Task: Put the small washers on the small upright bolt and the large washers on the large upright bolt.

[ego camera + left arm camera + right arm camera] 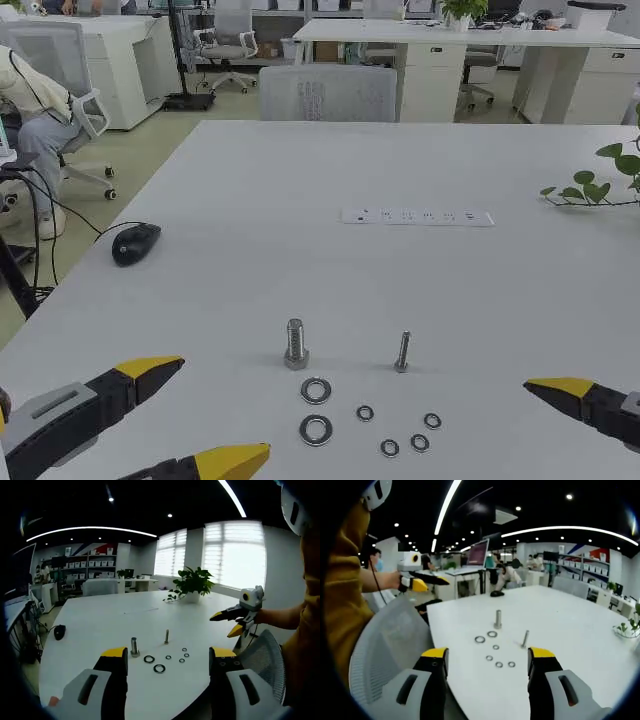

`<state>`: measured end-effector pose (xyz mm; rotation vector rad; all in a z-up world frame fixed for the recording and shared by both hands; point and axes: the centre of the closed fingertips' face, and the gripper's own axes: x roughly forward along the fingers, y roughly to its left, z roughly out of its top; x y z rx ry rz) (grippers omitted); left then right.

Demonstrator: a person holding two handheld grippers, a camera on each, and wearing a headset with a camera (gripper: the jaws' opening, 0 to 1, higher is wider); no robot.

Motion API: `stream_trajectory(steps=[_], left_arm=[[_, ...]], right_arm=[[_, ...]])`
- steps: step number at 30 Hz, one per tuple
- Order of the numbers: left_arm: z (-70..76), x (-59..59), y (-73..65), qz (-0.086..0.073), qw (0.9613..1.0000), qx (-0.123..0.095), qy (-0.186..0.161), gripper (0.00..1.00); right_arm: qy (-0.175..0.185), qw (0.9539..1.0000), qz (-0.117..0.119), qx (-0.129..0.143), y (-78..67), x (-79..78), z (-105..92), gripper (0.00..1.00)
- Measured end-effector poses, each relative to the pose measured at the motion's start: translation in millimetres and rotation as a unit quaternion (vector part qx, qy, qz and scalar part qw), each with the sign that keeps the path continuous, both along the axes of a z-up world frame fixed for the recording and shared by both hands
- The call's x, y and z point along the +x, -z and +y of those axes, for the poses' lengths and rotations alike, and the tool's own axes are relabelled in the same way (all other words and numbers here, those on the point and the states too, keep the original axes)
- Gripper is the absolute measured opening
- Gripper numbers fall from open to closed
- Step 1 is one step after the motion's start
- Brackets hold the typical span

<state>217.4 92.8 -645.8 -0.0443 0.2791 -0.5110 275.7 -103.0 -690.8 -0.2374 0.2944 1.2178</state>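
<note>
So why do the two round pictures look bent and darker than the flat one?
Head view: even, soft light, the table edges straight, the washers sharp with hardly any shadow. Left gripper view: a fisheye lens curves the table, and the windows glare white. Right gripper view: same bending, and the ceiling lights arc overhead.

An open-plan office is shown: a computer mouse [135,243] and a socket strip [417,216] are set on the white table [300,270], beyond which swivel chairs [232,35] and further white desks [450,32] are ranged.
</note>
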Motion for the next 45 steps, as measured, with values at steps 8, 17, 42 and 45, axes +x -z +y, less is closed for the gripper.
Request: stream_trajectory(steps=[8,17,42,45], left_arm=[[1.8,2.3,1.8,0.003,1.0000,0.003,-0.001,0.65],[-1.9,6.5,-1.4,-0.001,0.9999,0.007,0.009,0.65],[-15.4,6.8,-10.6,-0.013,0.9994,0.010,0.030,0.65],[-16.2,6.2,-9.9,-0.012,0.9994,0.011,0.030,0.65]], right_arm=[[0.001,1.0000,-0.001,-0.003,0.3,2.4,2.1,0.66],[0.004,1.0000,-0.002,-0.004,0.3,2.2,2.4,0.66],[0.005,0.9999,-0.012,-0.005,-5.9,-4.5,0.2,0.66],[0.004,0.9999,-0.012,-0.006,-5.2,-4.9,-0.2,0.66]])
